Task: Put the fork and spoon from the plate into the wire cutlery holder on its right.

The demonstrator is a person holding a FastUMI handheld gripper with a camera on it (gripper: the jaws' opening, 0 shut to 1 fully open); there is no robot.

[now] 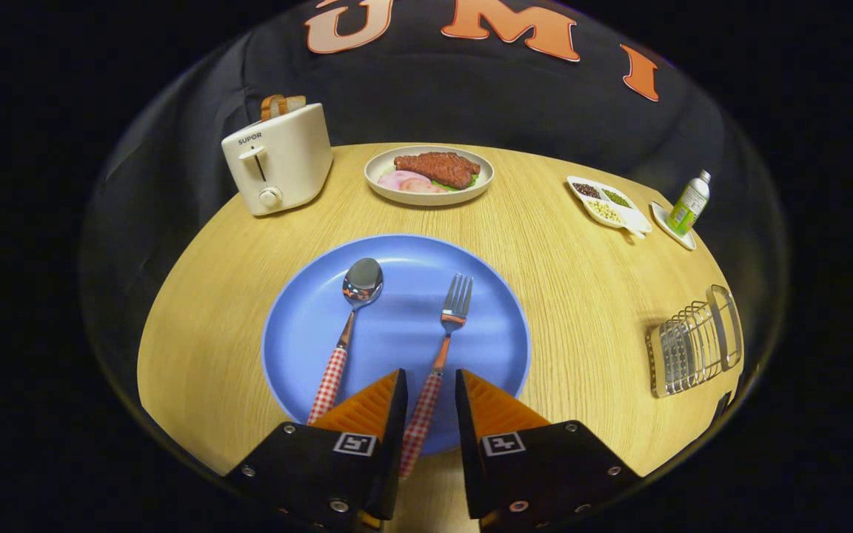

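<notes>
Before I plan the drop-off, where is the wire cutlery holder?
In the gripper view, the wire cutlery holder stands on the wooden table, right of the blue plate and beyond the open gripper.

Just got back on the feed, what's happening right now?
The hand-held gripper is lined up over the fork's checked handle, which lies between its fingers; they look apart, not yet pressing on it. The fork and the spoon both lie on the blue plate, the spoon beside the fork. The wire cutlery holder sits on the table to the plate's right, with nothing moved into it yet.
</notes>
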